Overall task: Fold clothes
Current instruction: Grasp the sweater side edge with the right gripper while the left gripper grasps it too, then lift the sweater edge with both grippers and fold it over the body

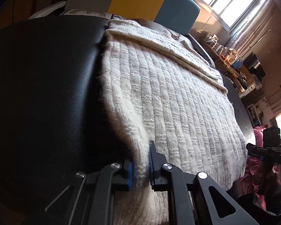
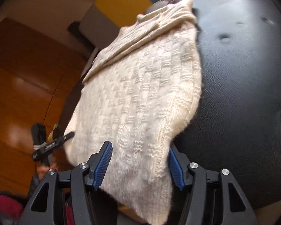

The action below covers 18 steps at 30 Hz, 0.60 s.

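Looking along my left gripper (image 1: 140,166), I see its blue pads pinched together on the near hem of the cream knit sweater (image 1: 174,105), a thick fold of wool squeezed between them. My right gripper (image 2: 138,166) has its jaws spread wide, the ribbed blue pads (image 2: 103,166) standing either side of the sweater's other near corner; the knit lies between them, but I cannot tell whether either pad touches it.

The sweater lies flat on a black leather-look cushion (image 1: 41,86), its left edge running straight up the cushion with a broad bare stretch of black beside it. On the right wrist view the bare cushion likewise opens wide past the sweater's right edge, dimpled by two tufted buttons (image 2: 224,37). The near hem hangs over the cushion's front edge. At the far end a sleeve (image 1: 159,43) is folded slantwise across the body.

The wool is chunky, with vertical ribs broken by short basket-weave blocks, fuzzy along the edges. The cushion is grained and faintly glossy.

Beyond it stand a yellow and teal panel (image 1: 155,3), a bright window (image 1: 226,0), a cluttered shelf (image 1: 224,54) and a polished wooden floor (image 2: 24,86). Pink fabric (image 1: 256,161) shows near the right gripper.
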Each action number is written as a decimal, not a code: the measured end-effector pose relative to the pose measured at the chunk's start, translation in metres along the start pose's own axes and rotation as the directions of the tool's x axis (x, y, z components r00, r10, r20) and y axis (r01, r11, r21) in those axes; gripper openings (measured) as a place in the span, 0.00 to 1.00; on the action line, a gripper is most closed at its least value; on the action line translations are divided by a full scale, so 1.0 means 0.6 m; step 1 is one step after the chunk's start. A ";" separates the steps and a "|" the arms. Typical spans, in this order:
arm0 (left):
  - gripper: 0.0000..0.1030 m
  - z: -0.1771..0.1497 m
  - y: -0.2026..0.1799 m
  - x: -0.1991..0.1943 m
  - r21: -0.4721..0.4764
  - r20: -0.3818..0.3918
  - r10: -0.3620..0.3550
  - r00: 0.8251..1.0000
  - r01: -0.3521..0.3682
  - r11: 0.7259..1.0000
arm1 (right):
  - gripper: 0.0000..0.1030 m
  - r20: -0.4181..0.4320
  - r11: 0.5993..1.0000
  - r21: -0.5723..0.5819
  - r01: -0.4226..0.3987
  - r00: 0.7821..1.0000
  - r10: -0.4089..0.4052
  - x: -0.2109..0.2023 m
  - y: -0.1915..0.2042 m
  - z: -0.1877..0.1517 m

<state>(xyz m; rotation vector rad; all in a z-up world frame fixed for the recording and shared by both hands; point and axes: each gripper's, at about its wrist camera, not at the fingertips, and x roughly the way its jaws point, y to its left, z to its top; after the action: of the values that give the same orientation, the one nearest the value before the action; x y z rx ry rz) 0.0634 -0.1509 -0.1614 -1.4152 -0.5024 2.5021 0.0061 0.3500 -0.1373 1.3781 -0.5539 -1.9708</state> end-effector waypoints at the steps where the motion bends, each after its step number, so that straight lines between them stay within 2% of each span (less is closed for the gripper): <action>1: 0.11 -0.002 0.000 0.000 0.003 0.004 0.001 1.000 -0.001 1.000 | 0.58 0.023 1.000 0.024 -0.006 1.000 0.005 0.001 -0.003 -0.003; 2: 0.11 -0.002 0.003 0.000 0.001 0.007 -0.001 1.000 0.001 1.000 | 0.56 0.041 0.997 0.066 -0.030 0.999 0.028 0.001 -0.013 -0.005; 3: 0.11 -0.003 0.004 -0.001 -0.003 0.009 -0.002 1.000 0.002 1.000 | 0.49 0.048 0.996 0.087 -0.022 0.999 0.018 -0.001 -0.017 -0.007; 4: 0.10 -0.005 0.004 -0.002 -0.009 0.011 -0.004 1.000 0.005 1.000 | 0.12 0.042 0.997 0.079 0.022 0.999 -0.025 -0.002 -0.015 -0.008; 7: 0.10 -0.013 0.009 -0.006 -0.024 0.013 -0.022 1.000 0.023 0.999 | 0.09 0.021 0.990 0.047 0.132 0.991 -0.133 -0.006 -0.006 -0.012; 11: 0.09 -0.027 0.020 -0.021 -0.051 0.004 -0.059 0.998 0.059 0.997 | 0.09 -0.026 0.987 -0.037 0.154 0.988 -0.155 -0.011 0.014 -0.021; 13: 0.09 -0.043 0.032 -0.034 -0.084 -0.004 -0.110 0.994 0.109 0.990 | 0.09 -0.038 0.990 -0.036 0.135 0.990 -0.136 -0.020 0.015 -0.026; 16: 0.09 -0.066 0.045 -0.055 -0.122 -0.017 -0.170 0.985 0.167 0.978 | 0.09 -0.020 0.998 -0.009 0.062 0.998 -0.062 -0.055 0.011 -0.036; 18: 0.09 -0.068 0.038 -0.076 -0.122 -0.007 -0.241 0.970 0.239 0.963 | 0.09 -0.006 1.000 0.010 0.007 1.000 -0.007 -0.075 0.010 -0.039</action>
<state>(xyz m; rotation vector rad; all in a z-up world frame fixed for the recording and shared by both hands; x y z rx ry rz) 0.1213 -0.1807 -0.1546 -1.3313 -0.7831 2.2953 0.0400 0.3788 -0.1123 1.3931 -0.5572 -1.9712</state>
